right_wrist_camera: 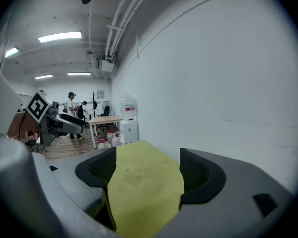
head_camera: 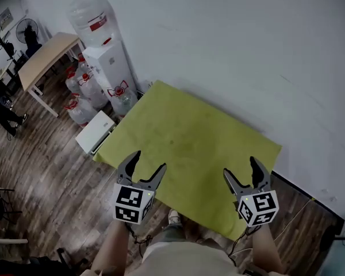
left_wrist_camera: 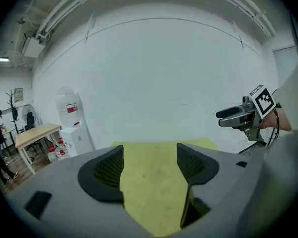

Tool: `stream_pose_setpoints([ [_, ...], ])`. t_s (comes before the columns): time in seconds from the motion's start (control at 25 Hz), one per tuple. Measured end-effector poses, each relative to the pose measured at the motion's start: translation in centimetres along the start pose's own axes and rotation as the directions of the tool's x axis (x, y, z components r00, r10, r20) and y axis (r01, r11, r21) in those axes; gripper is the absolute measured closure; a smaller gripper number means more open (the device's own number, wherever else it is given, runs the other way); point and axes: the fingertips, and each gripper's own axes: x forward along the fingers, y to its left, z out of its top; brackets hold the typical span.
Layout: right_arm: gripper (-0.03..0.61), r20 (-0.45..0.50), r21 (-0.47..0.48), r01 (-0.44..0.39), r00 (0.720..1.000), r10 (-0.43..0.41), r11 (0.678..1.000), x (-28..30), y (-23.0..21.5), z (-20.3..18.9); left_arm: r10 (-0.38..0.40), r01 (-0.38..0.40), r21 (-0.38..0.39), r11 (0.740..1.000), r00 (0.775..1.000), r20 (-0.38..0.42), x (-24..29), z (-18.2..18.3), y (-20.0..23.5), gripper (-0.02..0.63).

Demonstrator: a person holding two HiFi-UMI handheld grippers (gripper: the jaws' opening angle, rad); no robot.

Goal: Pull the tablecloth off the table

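The left forearm [head_camera: 112, 247] and right forearm [head_camera: 264, 249] reach forward side by side, well apart. The left gripper [head_camera: 149, 161] and right gripper [head_camera: 240, 165] point ahead and slightly downward at about the same height. The jaws of both are spread wide and grip nothing.

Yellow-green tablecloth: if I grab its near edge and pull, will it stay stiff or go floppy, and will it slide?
Probably floppy: the yellow-green fabric tablecloth hangs down limply at its near corners. It likely slides freely, since nothing rests on it. It looks thin, so probably light.

Right claw [right_wrist_camera: 148, 157], jaws apart, above yellow tablecloth [right_wrist_camera: 144, 192]
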Motion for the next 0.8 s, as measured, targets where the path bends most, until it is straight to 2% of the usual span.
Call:
stream_pose_setpoints([
  [0.16, 0.187, -0.069, 0.046, 0.041, 0.997, -0.038, 0.998, 2.7, -0.8, -2.3, -0.072, 0.073, 0.004, 0.997, 0.995, -0.062, 3.5, -2.2, 0.7, 0.282],
  [0.36, 0.186, -0.152, 0.095, 0.088, 0.986, -0.073, 0.991, 6.0, -2.0, -5.8, -0.131, 0.128, -0.031, 0.991, 0.981, -0.146, 7.9, -5.8, 1.5, 0.281],
  [0.6, 0.176, -0.249, 0.148, 0.136, 0.964, -0.096, 0.980, 7.3, -3.0, -9.7, -0.190, 0.183, -0.051, 0.982, 0.952, -0.241, 10.4, -9.5, 0.6, 0.281],
  [0.8, 0.169, -0.329, 0.182, 0.149, 0.941, -0.082, 0.972, 8.2, -4.1, -13.9, -0.213, 0.197, -0.084, 0.977, 0.924, -0.316, 12.0, -12.7, -0.3, 0.281],
])
